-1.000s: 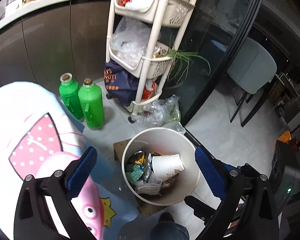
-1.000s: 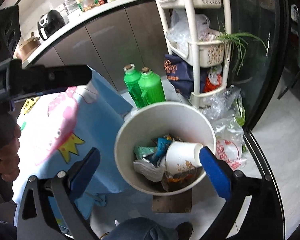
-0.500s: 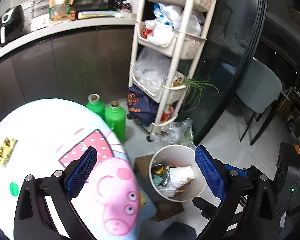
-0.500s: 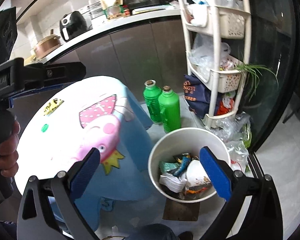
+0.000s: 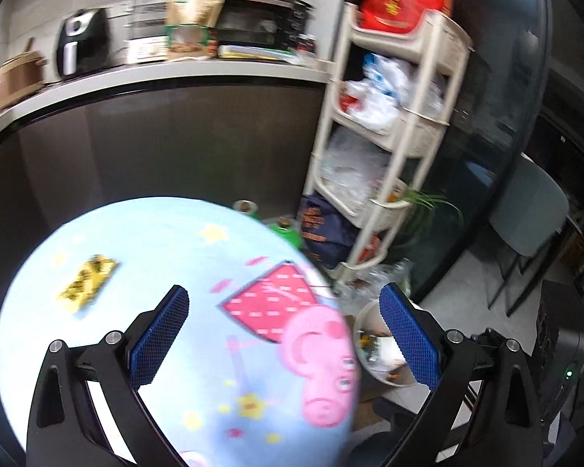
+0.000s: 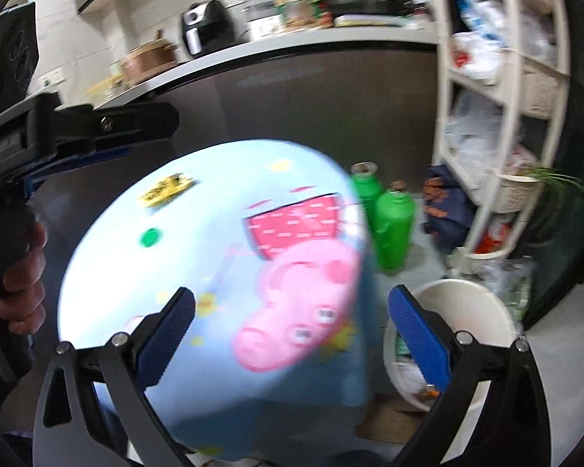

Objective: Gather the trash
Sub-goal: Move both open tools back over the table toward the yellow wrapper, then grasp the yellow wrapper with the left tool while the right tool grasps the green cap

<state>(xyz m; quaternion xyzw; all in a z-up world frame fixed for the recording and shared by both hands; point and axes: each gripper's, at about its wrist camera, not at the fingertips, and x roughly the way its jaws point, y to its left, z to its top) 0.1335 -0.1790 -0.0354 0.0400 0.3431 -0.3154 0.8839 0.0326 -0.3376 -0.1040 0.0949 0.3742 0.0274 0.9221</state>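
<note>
both claws wide, empty: left claw (image 5: 284, 334) and right claw (image 6: 292, 330) over cartoon table (image 6: 214, 272), yellow wrapper (image 5: 87, 283) on it, bin (image 6: 467, 311) beside.

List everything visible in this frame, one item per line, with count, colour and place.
Table cover: 1, light blue with pink pig print, centre.
Wrapper: 1, yellow, on the cover, far left.
Small disc: 1, green, on the cover.
Bin: 1, white, holding trash, floor right of table.
Bottles: 2, green, floor behind bin.
Shelf rack: 1, cream, holding bags, right.
Air fryer: 1, black, counter.
Chair: 1, grey, far right.
Left tool: open, empty.
Right tool: open, empty.
</note>
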